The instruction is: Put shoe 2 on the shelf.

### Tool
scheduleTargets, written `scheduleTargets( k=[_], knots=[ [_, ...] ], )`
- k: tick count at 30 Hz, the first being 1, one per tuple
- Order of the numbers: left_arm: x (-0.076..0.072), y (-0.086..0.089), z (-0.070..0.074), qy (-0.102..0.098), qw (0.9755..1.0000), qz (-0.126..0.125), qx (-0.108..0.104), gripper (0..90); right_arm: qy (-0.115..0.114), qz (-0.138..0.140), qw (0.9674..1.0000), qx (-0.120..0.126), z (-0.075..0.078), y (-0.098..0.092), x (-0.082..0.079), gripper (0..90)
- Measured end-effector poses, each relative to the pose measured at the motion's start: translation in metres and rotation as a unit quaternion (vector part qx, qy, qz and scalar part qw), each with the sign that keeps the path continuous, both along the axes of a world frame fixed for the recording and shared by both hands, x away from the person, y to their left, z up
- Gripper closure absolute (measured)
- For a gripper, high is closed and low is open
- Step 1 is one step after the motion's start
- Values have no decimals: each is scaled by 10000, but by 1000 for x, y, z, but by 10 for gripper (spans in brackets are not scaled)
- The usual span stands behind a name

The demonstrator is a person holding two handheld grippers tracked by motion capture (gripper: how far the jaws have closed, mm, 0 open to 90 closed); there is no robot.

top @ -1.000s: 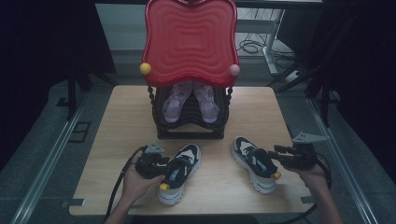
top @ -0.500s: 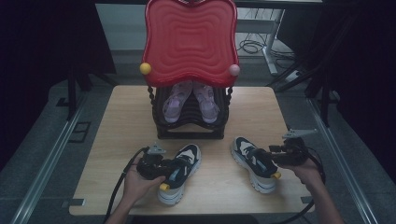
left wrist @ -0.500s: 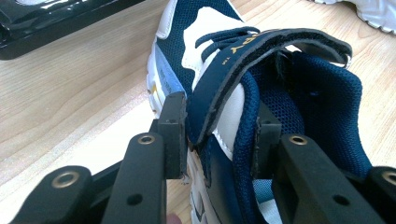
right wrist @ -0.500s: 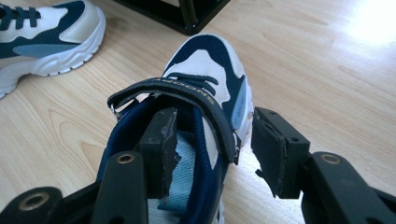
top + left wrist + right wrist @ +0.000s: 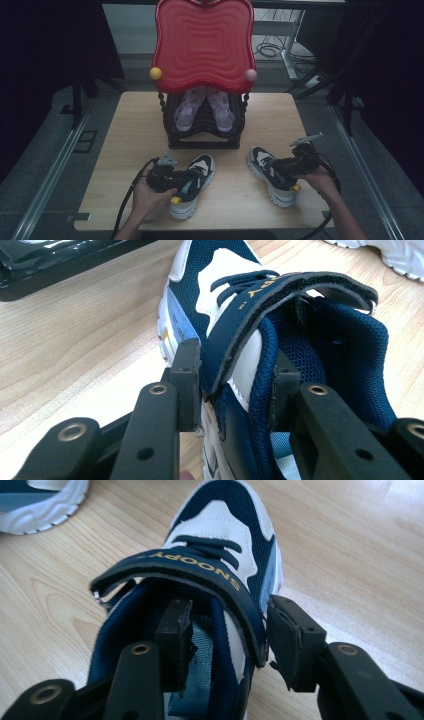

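Sneakers lie on the near half of the wooden table (image 5: pixel 125 130), one in front of each hand, well apart from each other. The left shoe (image 5: pixel 192 182) sits near the front edge, left of centre; its long axis runs diagonally, heel toward the front edge and toe pointing away and to the right, toward the black rack (image 5: pixel 205 137) standing at the table's middle. The right shoe (image 5: pixel 272 175) lies toward the right edge, its long axis also diagonal, toe pointing away and to the left, heel toward the front right corner, so the two toes lean toward one another. The left gripper (image 5: pixel 235 385) comes in at the left shoe's heel end; its jaws have just been closing, and in the left gripper view one jaw lies against the outer side by the blue strap while the other is inside the opening, the collar wall pinched between them. The right gripper (image 5: pixel 227 640) straddles the right shoe's side wall: one jaw is down inside the shoe on the blue lining, the other stands just outside the strap marked SNOOPY with a sliver of gap showing, and these jaws have also just been closing without yet pressing. A pair of purple shoes (image 5: pixel 202 107) rests on the rack under the red backrest (image 5: pixel 202 45).
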State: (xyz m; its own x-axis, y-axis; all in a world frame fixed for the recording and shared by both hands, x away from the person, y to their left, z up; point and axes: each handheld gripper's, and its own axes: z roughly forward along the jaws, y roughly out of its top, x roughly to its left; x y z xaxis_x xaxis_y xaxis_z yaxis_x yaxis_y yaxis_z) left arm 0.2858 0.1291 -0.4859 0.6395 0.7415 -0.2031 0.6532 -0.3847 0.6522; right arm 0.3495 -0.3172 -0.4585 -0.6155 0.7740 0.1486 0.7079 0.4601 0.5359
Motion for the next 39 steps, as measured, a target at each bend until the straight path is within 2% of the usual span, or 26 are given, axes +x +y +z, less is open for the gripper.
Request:
scheduleTargets(
  k=[3, 9, 14, 18, 21, 25, 32, 39],
  knots=[
    [0, 0, 0, 8, 10000, 6, -22, 661, 114, -67, 9999, -74, -3, 1, 2, 589],
    [0, 0, -1, 11, 10000, 24, -49, 662, 237, -195, 9995, -34, -5, 0, 5, 639],
    [-1, 1, -1, -24, 9999, 72, -96, 666, 203, -226, 9994, -141, -5, 2, 5, 666],
    [-2, 2, -2, -27, 9999, 96, -131, 666, 213, -252, 9994, -112, -4, 1, 3, 612],
    [-1, 2, -2, -22, 9999, 91, -133, 666, 208, -238, 9995, -17, -1, -1, 0, 605],
    [-2, 2, -2, -25, 9999, 96, -139, 665, 216, -282, 9994, -6, 3, -5, -4, 632],
    [-2, 2, -2, -28, 9998, 121, -181, 666, 310, -380, 9988, 37, 0, -7, -3, 668],
    [-2, 2, -2, -32, 9998, 122, -183, 666, 244, -351, 9991, -80, 0, -5, -4, 722]
  ],
)
